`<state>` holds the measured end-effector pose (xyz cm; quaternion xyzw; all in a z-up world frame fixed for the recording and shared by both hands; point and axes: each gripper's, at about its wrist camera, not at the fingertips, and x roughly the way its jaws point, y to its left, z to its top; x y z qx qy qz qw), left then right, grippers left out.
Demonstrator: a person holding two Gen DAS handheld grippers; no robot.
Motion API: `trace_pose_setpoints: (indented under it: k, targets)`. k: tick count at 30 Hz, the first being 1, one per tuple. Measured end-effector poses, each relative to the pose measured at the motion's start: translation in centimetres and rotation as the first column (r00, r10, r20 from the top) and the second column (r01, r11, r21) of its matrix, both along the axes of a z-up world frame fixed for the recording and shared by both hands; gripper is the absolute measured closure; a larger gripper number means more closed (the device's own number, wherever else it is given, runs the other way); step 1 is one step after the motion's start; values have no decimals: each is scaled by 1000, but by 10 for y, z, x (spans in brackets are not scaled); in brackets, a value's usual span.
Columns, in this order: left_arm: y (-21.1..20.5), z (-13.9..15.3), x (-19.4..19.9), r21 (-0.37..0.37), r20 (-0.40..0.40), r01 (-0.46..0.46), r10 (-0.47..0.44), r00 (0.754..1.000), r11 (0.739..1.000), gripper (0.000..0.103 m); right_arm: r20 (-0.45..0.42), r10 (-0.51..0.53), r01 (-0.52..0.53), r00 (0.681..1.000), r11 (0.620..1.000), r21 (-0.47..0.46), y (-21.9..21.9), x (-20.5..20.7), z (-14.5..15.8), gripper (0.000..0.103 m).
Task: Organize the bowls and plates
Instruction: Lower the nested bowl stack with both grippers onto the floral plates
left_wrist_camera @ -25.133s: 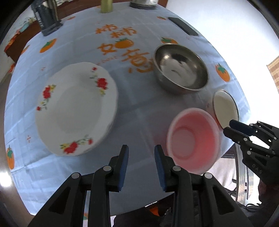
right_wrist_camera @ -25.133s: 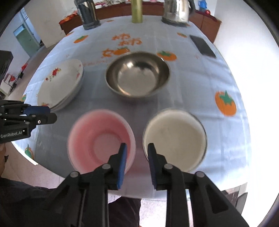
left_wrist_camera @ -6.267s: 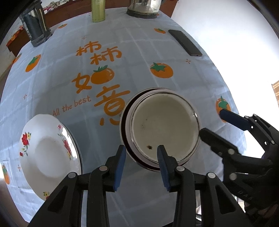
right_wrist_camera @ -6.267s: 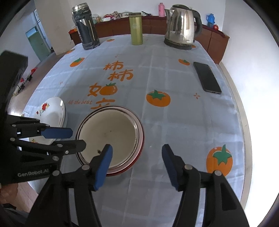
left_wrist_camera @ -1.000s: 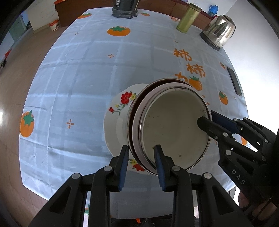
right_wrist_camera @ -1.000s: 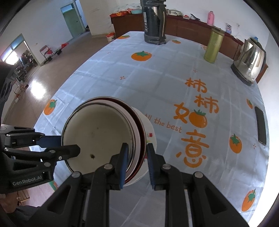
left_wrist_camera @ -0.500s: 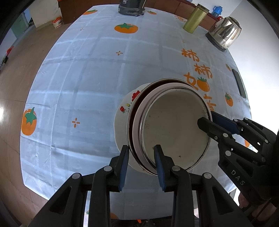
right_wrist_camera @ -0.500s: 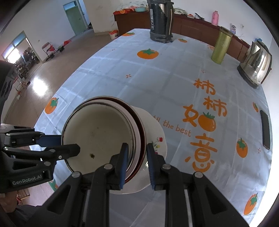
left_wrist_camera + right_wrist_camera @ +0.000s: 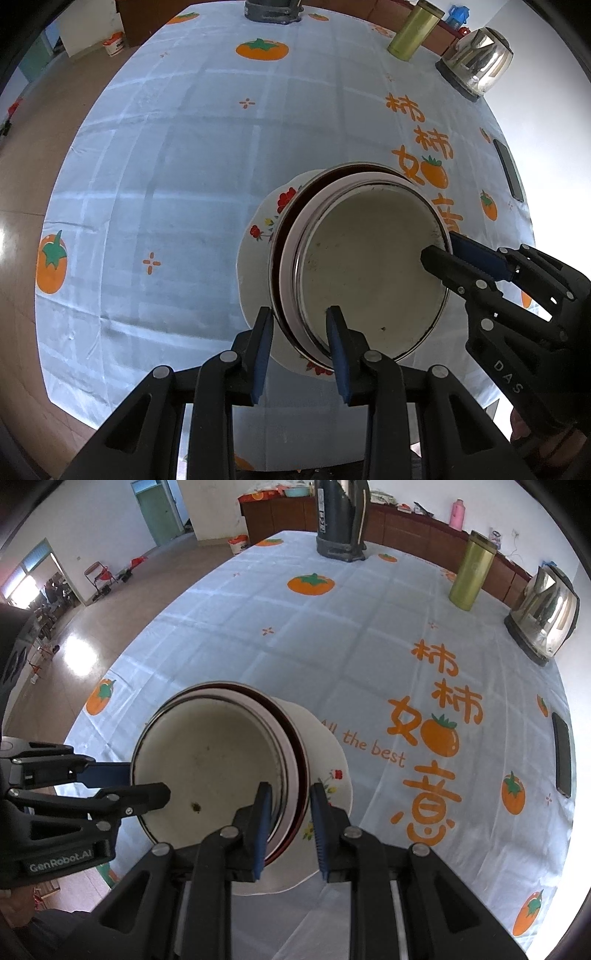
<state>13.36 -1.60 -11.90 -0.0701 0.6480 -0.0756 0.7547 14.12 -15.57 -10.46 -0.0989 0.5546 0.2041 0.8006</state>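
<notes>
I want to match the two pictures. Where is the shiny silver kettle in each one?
Left wrist view: the kettle sits at the top right, at the far edge of the table.
Right wrist view: the kettle is at the far right, upper half.
Shared landmark: the green-gold flask stands just left of it in both.

A glossy tan floor (image 9: 92,627) fills the left of the right wrist view. White walls (image 9: 92,520) hold a green door (image 9: 157,513) at upper left. A brown sideboard (image 9: 406,524) runs along the top; daylight enters a doorway (image 9: 33,579) far left.
</notes>
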Motion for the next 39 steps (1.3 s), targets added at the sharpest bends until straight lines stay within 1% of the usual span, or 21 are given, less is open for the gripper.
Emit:
trace_pose_setpoints:
  k: [18, 39]
  targets:
    - [-3, -10, 6, 0, -25, 18, -18, 1000, 1000, 71, -16, -5, 4, 1000, 1000, -13, -1, 6, -7, 82]
    - [-5, -10, 7, -4, -34, 37, -37, 999, 999, 71, -28, -8, 7, 1000, 1000, -20, -6, 3, -8, 82]
